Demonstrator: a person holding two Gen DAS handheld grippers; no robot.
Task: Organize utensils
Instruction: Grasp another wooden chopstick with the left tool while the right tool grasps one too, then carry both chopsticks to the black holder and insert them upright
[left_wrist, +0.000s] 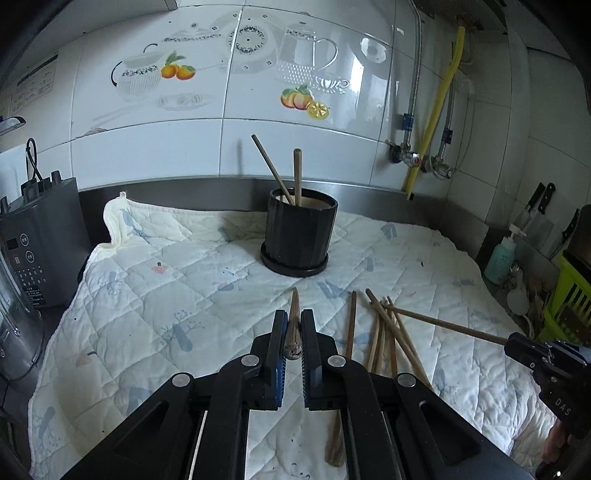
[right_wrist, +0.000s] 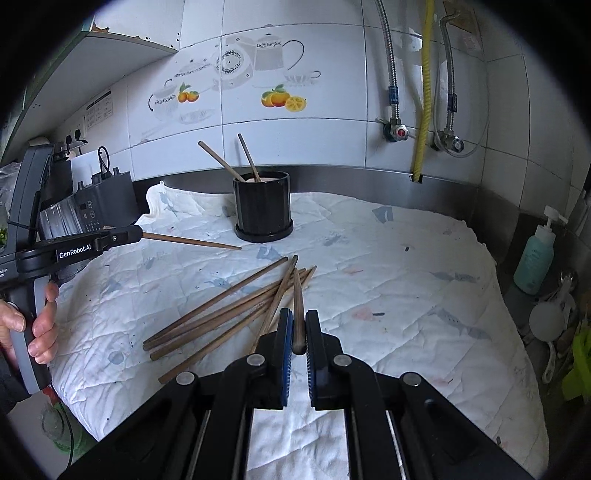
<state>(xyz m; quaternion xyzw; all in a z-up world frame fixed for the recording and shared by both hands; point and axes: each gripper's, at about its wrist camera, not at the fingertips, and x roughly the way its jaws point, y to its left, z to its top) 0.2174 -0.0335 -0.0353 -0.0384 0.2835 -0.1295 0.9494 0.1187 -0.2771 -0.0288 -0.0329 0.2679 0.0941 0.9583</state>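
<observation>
A black ribbed holder (left_wrist: 300, 236) stands on a saucer at the back of the quilted cloth (left_wrist: 147, 295), with two wooden chopsticks (left_wrist: 284, 173) in it; it also shows in the right wrist view (right_wrist: 263, 210). My left gripper (left_wrist: 294, 325) is shut on one chopstick (left_wrist: 294, 321), pointing toward the holder. My right gripper (right_wrist: 298, 325) is shut on another chopstick (right_wrist: 297, 306), above a loose pile of several chopsticks (right_wrist: 229, 314). The pile (left_wrist: 384, 332) lies right of my left gripper. Each gripper shows in the other's view, the right (left_wrist: 509, 341) and the left (right_wrist: 138, 233).
A grey appliance (left_wrist: 37, 236) stands at the left edge of the cloth. A soap pump bottle (right_wrist: 535, 254), a green rack (left_wrist: 569, 295) and knives (left_wrist: 539, 206) are at the right. The tiled wall with pipes and valves (right_wrist: 399, 129) is behind the steel backsplash.
</observation>
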